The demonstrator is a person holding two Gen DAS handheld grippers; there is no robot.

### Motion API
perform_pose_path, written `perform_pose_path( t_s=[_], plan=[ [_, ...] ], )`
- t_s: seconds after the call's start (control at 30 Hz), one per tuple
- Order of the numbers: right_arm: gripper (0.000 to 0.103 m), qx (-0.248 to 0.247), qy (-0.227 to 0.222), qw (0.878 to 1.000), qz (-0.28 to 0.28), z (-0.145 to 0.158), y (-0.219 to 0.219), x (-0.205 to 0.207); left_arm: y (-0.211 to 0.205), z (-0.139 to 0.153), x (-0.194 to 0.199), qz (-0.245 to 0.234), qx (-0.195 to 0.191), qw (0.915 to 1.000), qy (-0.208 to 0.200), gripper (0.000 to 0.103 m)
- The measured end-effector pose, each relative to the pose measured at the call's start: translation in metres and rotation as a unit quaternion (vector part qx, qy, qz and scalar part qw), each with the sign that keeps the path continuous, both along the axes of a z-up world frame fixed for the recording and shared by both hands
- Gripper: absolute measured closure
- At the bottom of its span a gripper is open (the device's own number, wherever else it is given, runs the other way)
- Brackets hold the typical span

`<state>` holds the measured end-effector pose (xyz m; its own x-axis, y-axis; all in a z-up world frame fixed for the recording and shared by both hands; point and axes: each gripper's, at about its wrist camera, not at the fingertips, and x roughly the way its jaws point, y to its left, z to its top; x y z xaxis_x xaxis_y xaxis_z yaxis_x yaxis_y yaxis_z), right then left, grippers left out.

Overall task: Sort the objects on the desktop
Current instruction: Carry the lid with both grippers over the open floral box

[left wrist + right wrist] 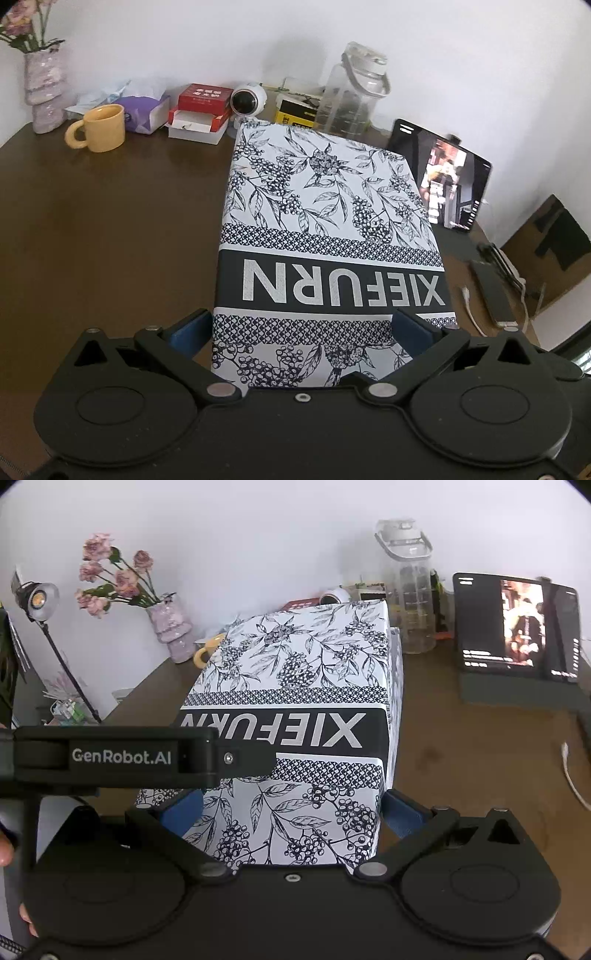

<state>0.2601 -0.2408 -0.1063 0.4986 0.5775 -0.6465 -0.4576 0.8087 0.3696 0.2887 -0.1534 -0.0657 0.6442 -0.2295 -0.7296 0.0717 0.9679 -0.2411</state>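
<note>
Box [325, 229]: white, navy berry-leaf print, dark "XIEFURN" band. Left tool [301, 328] and right tool [291, 812] both clamp it.

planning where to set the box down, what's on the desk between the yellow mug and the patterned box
Nothing: in the left wrist view the dark wooden desk is bare between the yellow mug and the patterned box. The tissue pack and red boxes sit behind that stretch.

Plain white wall [258, 535] behind, evenly daylit, faint soft shadows. Dark brown wooden desk [110, 221] pushed against it, top glossy with pale reflections. Small round lamp [38, 598] on a thin black stand at far left, lit, warm glow. Brown floor [554, 266] visible past desk's right edge.
</note>
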Motion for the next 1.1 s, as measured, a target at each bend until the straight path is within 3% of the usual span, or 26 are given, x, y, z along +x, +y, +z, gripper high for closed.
perform_pose_path(
  t_s=[0.27,0.53,1.1],
  plan=[
    [0.000,-0.005,0.024,1.000,-0.004,-0.010,0.058,0.077,-0.004,-0.006,0.081,-0.014,0.004,0.9999,0.008,0.000],
    [0.000,-0.006,0.047,0.999,-0.009,-0.021,0.091,0.126,-0.002,-0.018,0.131,-0.011,0.002,0.9993,0.036,0.000],
    [0.000,-0.025,0.077,0.997,-0.010,-0.042,0.111,0.171,-0.010,-0.039,0.170,-0.009,0.002,0.9976,0.068,0.000]
  ],
)
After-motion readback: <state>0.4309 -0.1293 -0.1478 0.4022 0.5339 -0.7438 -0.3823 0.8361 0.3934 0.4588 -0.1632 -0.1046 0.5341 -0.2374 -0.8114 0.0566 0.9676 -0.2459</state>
